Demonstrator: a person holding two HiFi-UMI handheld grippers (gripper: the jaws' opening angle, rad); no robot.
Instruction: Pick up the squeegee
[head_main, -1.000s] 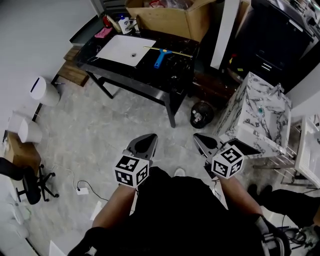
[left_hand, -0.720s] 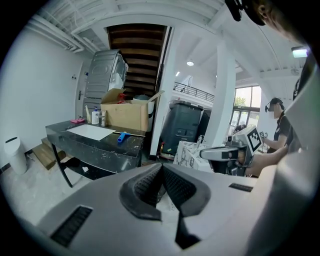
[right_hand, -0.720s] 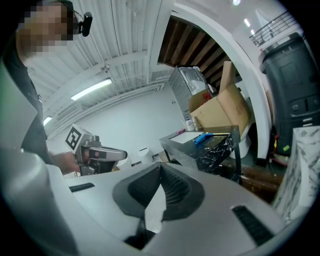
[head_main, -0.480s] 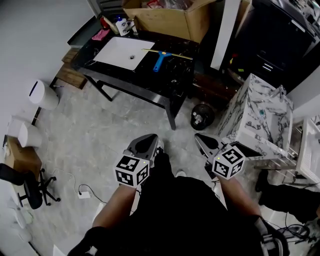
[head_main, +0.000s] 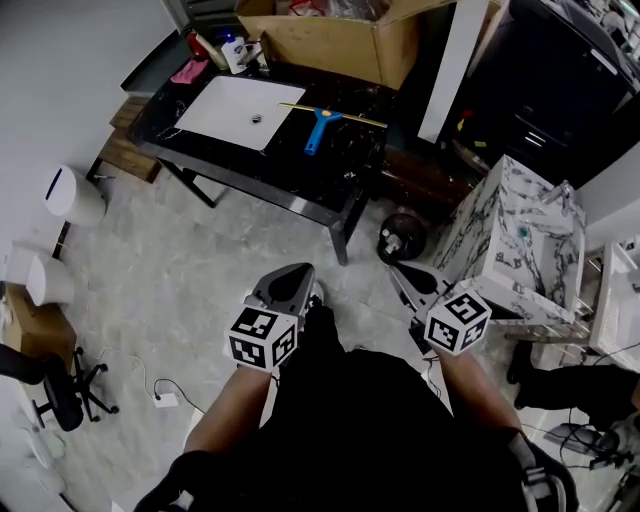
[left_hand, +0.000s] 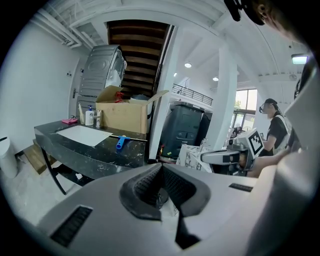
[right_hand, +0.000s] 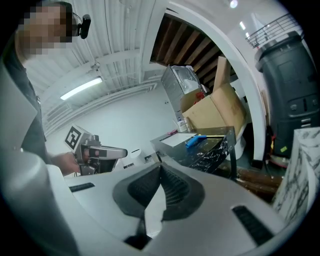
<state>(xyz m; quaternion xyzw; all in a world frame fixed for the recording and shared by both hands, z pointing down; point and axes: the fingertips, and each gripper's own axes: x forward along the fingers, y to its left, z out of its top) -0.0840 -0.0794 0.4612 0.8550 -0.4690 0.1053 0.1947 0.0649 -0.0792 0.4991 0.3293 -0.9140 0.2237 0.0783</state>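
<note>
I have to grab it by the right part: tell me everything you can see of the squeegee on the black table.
The squeegee has a short bright blue handle, plastic by its look, joined at the middle of a long thin yellowish blade bar. It lies flat on the black table, bar on the far side, handle pointing toward the near edge. The bar's left end reaches over the white panel's edge. Nothing else touches it.

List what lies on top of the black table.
A blue squeegee, a white panel, a pink cloth and bottles lie on the table. The cardboard box hides its far edge.
</note>
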